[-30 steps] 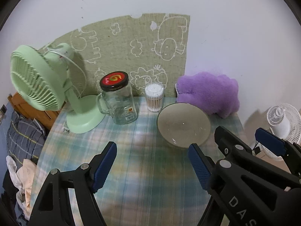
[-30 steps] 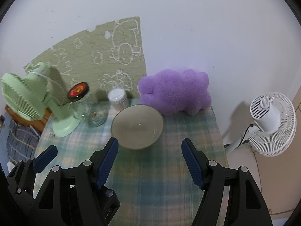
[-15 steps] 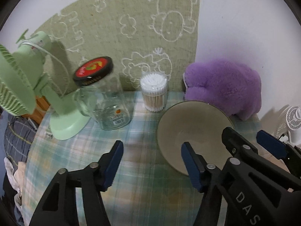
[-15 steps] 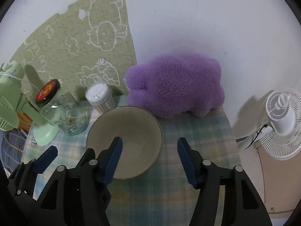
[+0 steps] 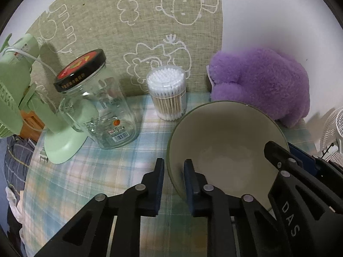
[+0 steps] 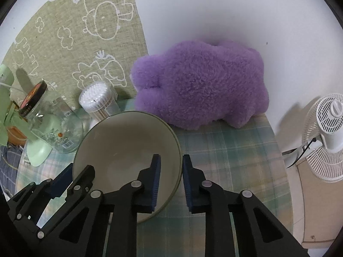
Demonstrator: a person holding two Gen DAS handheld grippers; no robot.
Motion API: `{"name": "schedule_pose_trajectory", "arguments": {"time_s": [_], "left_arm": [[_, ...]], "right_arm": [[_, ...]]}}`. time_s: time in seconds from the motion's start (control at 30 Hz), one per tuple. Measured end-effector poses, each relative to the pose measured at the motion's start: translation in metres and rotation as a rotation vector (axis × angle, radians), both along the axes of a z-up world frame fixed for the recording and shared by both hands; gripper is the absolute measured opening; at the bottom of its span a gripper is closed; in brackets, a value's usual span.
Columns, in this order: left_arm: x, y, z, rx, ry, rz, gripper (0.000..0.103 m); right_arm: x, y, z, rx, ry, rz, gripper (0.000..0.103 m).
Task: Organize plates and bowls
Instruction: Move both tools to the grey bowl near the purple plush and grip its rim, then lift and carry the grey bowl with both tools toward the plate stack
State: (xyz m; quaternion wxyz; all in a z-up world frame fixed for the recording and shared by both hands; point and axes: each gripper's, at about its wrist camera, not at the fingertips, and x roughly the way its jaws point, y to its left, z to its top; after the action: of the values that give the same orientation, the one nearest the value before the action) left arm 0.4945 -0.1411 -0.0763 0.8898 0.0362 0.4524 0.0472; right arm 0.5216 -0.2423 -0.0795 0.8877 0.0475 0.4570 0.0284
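Step in hand: two-gripper grasp of the bowl point(image 5: 227, 147), lift not started by the look of it.

Left gripper point(image 5: 173, 184) straddles the bowl rim at roughly 8 o'clock of the bowl in the left wrist view: one blue pad outside the wall, the other inside. Its jaws have just been closing, and the rim is between them; they read as clamped on it.

Right gripper point(image 6: 170, 182) does the same on the opposite rim, about 4 o'clock of the bowl point(image 6: 126, 150) in the right wrist view. Its jaws have just been closing too, with the rim between them. The outer pad looks tight to the wall, but fisheye distortion makes contact on the inner pad hard to confirm, so treat that grip as probable.

Bowl location: on the plaid tablecloth point(image 5: 90, 175), empty, upright. Cotton swab tub point(image 5: 168, 94) just beside it at 11 o'clock, glass jar point(image 5: 96, 105) further out at 10 o'clock, purple plush point(image 5: 261, 83) right behind it at 1 o'clock, touching or near enough.

No plates or second bowl in either view, so the destination is unknown from here.

Next move: lift straight up with both hands in sync and level. Uneven rise would twist the rim out of a pad. Clear the swab tub and plush before translating.
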Motion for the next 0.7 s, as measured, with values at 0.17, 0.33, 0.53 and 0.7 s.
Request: {"name": "schedule_pose_trajectory", "arguments": {"time_s": [0.17,0.33,0.53,0.7], "left_arm": [[-0.001,-0.003,0.000,0.016,-0.005,-0.011,0.012],[-0.007,-0.001,0.002,0.012,0.008,-0.016,0.012],[-0.023,-0.003,0.004,0.009,0.023,-0.019,0.012],[-0.041,-0.007,0.009,-0.014,0.031,-0.021,0.012]], "right_arm": [[0.000,-0.002,-0.002,-0.021,-0.014,-0.007,0.011],[-0.004,-0.002,0.000,-0.032,-0.013,-0.001,0.011],[-0.019,-0.006,0.004,-0.032,-0.001,-0.004,0.010],[-0.040,-0.008,0.013,-0.045,0.002,-0.003,0.010]]}}
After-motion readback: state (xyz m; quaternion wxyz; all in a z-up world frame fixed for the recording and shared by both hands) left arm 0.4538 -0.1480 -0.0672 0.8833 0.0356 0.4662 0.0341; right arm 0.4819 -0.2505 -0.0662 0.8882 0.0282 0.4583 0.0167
